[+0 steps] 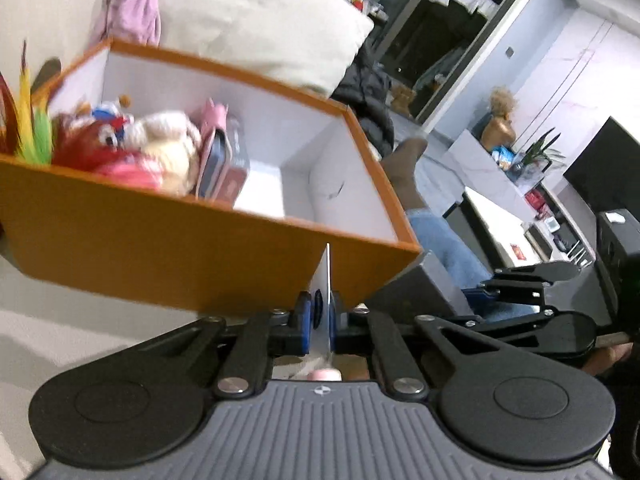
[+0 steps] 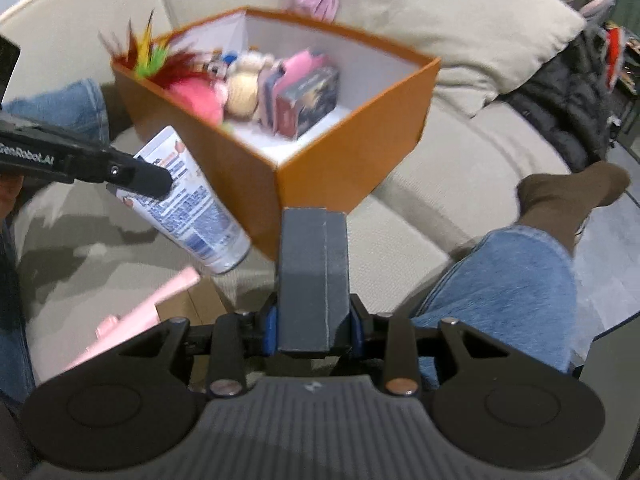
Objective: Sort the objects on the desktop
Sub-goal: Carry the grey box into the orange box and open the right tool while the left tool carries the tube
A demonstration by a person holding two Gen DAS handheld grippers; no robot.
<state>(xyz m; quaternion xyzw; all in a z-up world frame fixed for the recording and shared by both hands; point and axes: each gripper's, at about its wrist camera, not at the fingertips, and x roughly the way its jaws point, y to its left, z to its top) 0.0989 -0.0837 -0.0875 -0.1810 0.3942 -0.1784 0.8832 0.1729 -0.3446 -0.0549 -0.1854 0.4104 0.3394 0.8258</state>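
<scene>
A beige fabric sofa carries an orange cardboard box of toys. The right gripper pinches a dark grey rectangular box between its fingers, just before the orange box. The left gripper pinches a white tube's flat end.

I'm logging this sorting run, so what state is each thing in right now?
Orange box: open, partly filled, on the sofa.
Tube: held flat end up, cap down.
Dark block: clamped upright.
Left gripper: shut on the tube's flat end.
Right gripper: shut on the dark block.
</scene>
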